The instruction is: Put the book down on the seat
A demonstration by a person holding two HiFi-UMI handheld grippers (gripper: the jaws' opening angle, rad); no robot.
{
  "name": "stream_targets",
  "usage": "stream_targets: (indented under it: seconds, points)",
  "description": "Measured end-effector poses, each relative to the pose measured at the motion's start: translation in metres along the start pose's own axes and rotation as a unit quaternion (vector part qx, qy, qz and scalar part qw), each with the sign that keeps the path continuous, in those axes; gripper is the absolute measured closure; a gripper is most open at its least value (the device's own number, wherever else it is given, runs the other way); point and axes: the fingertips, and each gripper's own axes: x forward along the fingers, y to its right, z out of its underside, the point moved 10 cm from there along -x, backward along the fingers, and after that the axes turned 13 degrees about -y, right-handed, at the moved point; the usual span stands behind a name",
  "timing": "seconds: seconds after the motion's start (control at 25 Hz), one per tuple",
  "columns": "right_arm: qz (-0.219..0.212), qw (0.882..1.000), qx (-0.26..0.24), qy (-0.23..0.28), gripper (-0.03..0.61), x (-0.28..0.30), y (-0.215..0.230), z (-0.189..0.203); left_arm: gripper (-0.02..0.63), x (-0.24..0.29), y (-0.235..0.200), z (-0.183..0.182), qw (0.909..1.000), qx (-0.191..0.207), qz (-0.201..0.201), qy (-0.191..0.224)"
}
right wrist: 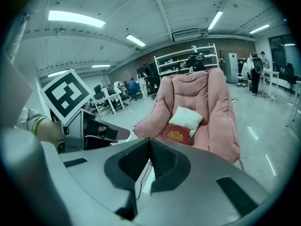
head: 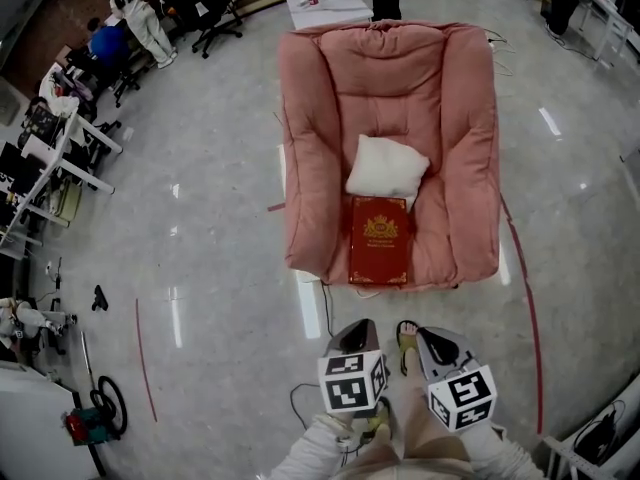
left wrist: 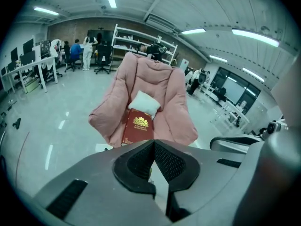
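A red book [head: 379, 240] with a gold crest lies flat on the front of the pink armchair's seat [head: 443, 258], its far end against a white cushion [head: 386, 166]. The book [left wrist: 138, 126] and chair [left wrist: 174, 93] show ahead in the left gripper view, and the book [right wrist: 177, 135] shows again in the right gripper view. Both grippers are drawn back near the person's body, well short of the chair. My left gripper [head: 352, 339] is shut with nothing in it, pads together [left wrist: 153, 145]. My right gripper [head: 432, 343] is likewise shut and empty [right wrist: 149, 144].
Polished grey floor [head: 200, 228] surrounds the chair. A red line [head: 528, 298] curves on the floor right of it and a cable [head: 325, 303] trails from its front. Desks and office chairs [head: 60, 138] stand far left; a white table [head: 325, 6] behind the armchair.
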Motion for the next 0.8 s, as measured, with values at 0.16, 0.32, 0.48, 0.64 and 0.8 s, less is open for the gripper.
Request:
stream_targets:
  seconds: [0.16, 0.32, 0.48, 0.64, 0.8]
  points:
    - [-0.002, 1.000, -0.006, 0.009, 0.574, -0.017, -0.019, 0.005, 0.607, -0.026, 0.004, 0.016, 1.0000, 0.000, 0.008, 0.004]
    - [-0.002, 1.000, -0.016, 0.019, 0.574, -0.035, -0.039, 0.008, 0.607, -0.052, 0.007, 0.031, 0.9997, 0.007, 0.016, 0.015]
    - [-0.005, 0.999, -0.014, 0.029, 0.574, -0.051, -0.062, 0.013, 0.607, -0.079, 0.007, 0.049, 0.9995, 0.015, 0.015, 0.025]
    - [-0.004, 0.999, -0.034, 0.033, 0.574, -0.066, -0.084, 0.014, 0.607, -0.106, 0.007, 0.063, 0.9989, 0.025, 0.019, 0.035]
    - [0.001, 0.998, -0.049, 0.042, 0.574, -0.082, -0.102, 0.013, 0.607, -0.130, 0.005, 0.076, 0.9978, 0.045, 0.025, 0.041]
